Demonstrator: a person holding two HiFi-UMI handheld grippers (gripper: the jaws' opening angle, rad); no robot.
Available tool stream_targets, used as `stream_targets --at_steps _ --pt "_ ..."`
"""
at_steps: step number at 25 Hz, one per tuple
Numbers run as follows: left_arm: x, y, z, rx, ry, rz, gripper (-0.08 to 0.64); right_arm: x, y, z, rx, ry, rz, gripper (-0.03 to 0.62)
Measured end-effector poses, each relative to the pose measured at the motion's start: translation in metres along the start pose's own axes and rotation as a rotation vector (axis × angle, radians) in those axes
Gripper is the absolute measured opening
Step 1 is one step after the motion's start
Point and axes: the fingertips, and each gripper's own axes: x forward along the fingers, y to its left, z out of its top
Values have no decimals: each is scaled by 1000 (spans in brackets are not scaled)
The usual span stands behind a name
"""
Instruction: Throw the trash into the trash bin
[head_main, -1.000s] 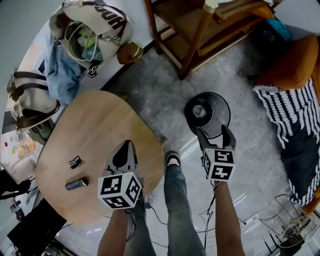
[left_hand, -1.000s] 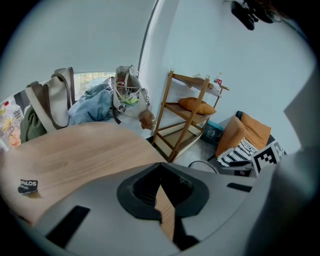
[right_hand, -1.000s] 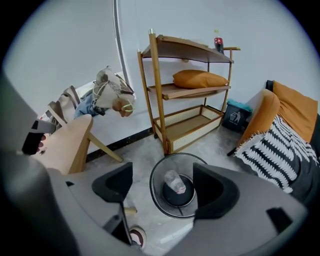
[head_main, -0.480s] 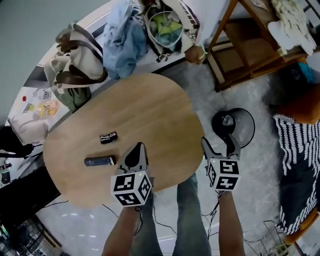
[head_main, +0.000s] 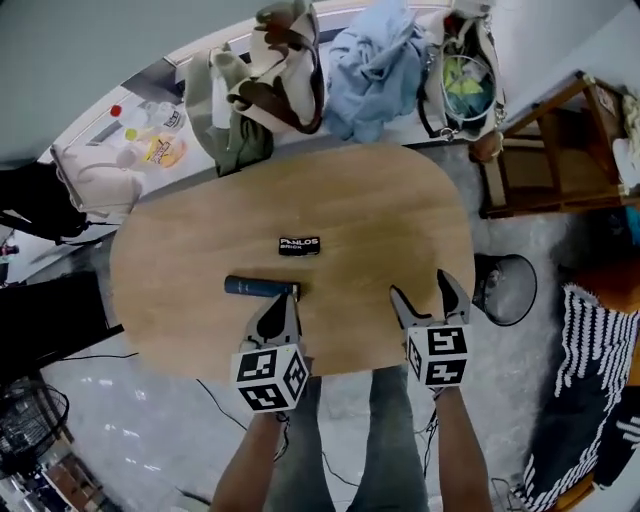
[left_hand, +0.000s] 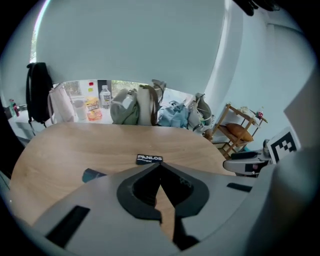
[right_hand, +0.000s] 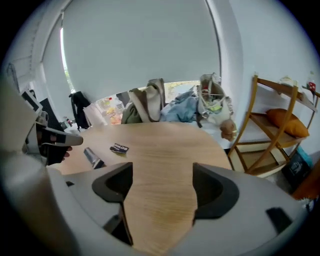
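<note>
Seen from above, a person stands at the near edge of an oval light-wood desk (head_main: 380, 215), holding a grey two-jaw gripper in each hand. Two pieces of trash lie on the desk's left half: a small flat black packet with white lettering (head_main: 299, 245) and, nearer the person, a dark blue cylindrical tube (head_main: 259, 287) lying on its side — the two are near each other but apart. The left gripper (head_main: 279, 305) hovers just on the near side of the tube, its jaws closed tip to tip with nothing between them. The right gripper (head_main: 421, 290) hangs over the desk's right part, jaws spread wide and empty, with only bare wood showing between them. The round black trash bin (head_main: 506, 290) stands on the floor just beside the desk's right end. Neither piece has been picked up. The tube looks light and stiff but likely to roll, so a grip across its middle seems best. The packet looks thin, light and probably flimsy; since it lies flat, it may need pinching by an edge.
</note>
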Motion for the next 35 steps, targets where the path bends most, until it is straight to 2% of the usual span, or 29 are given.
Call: stream_targets --at_steps 9,17,24,29,35 --pt "-50 109 -23 -164 -41 127 13 45 143 17 -202 44 211 377" --pt "-81 176 -52 -279 -57 200 14 75 232 13 -390 104 344 377" --pt "-96 211 -81 -381 -62 256 14 101 268 3 -538 167 409 379" --pt "-100 228 -95 -415 -57 275 14 111 282 -3 -627 211 431 371" --pt "-97 243 -99 -428 -57 285 14 121 289 -17 -715 258 457 326"
